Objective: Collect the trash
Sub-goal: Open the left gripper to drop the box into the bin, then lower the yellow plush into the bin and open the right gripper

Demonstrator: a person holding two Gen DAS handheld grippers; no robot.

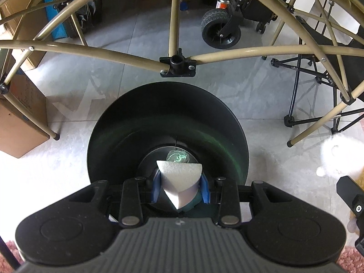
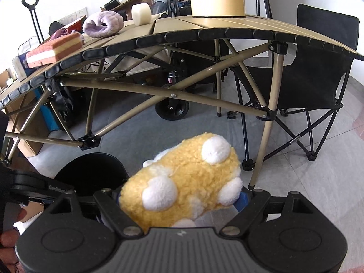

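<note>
In the left wrist view my left gripper [image 1: 179,186] points steeply down over a round black trash bin [image 1: 136,118] on the floor. Its blue fingers [image 1: 155,187] are shut on a white wedge-shaped foam piece [image 1: 179,177]. A crumpled clear wrapper [image 1: 177,156] lies at the bin's bottom. My right gripper [image 2: 179,198] is shut on a yellow plush toy with white spots [image 2: 182,182]; a blue pad [image 2: 243,199] shows at its right side. The same bin [image 2: 91,173] appears low left in the right wrist view, with the left gripper's body [image 2: 34,186] over it.
A tan folding table [image 2: 182,29] arches above, carrying a cake-shaped sponge [image 2: 54,50], a purple fuzzy item [image 2: 102,24] and a mallet [image 2: 141,14]. Its frame legs [image 1: 173,22] stand around the bin. A black folding chair [image 2: 314,79], a cart wheel [image 1: 219,29] and cardboard boxes [image 1: 20,125] stand nearby.
</note>
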